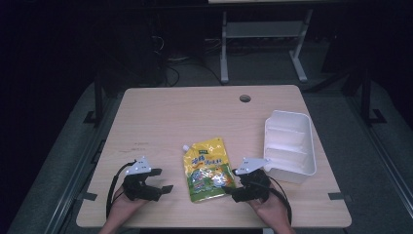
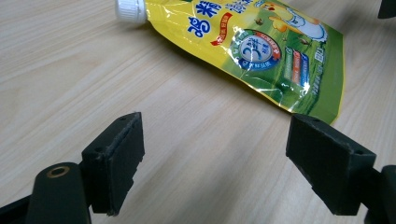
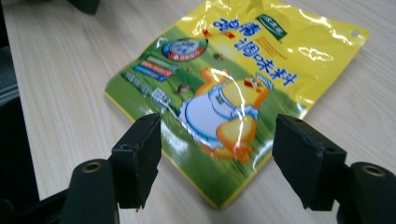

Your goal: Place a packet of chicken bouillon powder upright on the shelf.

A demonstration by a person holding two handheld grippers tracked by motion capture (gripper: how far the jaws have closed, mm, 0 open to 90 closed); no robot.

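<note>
On the left, the left gripper (image 1: 163, 187) is held with its jaws spread wide and nothing between them, just beside the yellow pouch (image 1: 208, 169). The pouch is laid flat on the table (image 1: 195, 112), between the two grippers, and it has not been picked up yet. On the right, the right gripper (image 1: 233, 187) is spread open around the pouch's edge without pinching it, and the white tray (image 1: 290, 146) is seen empty.
</note>
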